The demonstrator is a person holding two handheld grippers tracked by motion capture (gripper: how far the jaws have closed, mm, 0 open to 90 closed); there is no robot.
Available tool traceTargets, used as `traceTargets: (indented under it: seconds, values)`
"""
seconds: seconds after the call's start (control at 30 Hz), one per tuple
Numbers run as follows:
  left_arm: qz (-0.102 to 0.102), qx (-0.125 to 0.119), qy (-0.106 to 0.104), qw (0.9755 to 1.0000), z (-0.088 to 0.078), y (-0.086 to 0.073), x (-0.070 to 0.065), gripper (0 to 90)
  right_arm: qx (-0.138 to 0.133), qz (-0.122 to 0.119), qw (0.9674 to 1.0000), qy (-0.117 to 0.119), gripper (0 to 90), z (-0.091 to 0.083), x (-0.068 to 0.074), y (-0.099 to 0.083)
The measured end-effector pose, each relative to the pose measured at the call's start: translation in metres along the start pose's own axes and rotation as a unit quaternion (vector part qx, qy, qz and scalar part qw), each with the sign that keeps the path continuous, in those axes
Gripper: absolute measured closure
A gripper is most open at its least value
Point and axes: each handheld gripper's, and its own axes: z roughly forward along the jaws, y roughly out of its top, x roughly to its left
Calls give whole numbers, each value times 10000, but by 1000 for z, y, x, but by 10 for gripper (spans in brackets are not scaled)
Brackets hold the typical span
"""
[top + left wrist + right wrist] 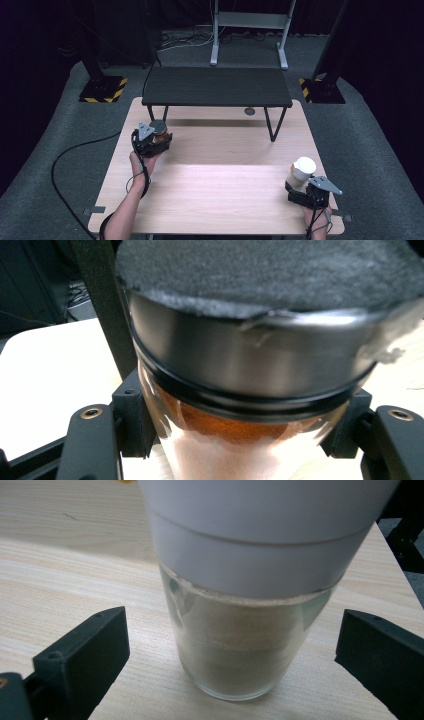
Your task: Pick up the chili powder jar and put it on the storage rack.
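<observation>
Nearest the person, at the table's (220, 195) right front corner, the right gripper (306, 192) sits low with its jaws apart, one to each side of the white-capped jar (245, 630). In the right gripper view neither jaw touches the glass. The jar stands upright on the wood; its body is clear glass, holding a pale powder up to about the cap's lower edge.

Judgement: glass is stiff, smooth and breakable, and the fill adds some weight. The jaws should close on the glass body below the cap, square to the wall, since the wide cap overhangs and would give a poorer seat. A firm but measured grip is advised, as bare glass may slip.

Farther in, on the left side, the left gripper (152, 140) is clamped on the dark-lidded jar (250, 370). In the left gripper view both jaws press the glass just under the black lid band. This jar holds a reddish-brown powder, and its lid top looks covered in grey felt. Whether it rests on the table or is lifted, I cannot tell.

Beyond both, the black shelf (217, 86) stands across the table's far edge.
</observation>
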Motion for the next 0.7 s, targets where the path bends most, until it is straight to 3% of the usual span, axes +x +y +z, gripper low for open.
traceTargets:
  seconds: [0.7]
  values:
    - [43,-41,-156,9999,-1,13,-4,317,56,10,10000,32,0,1,-1,2]
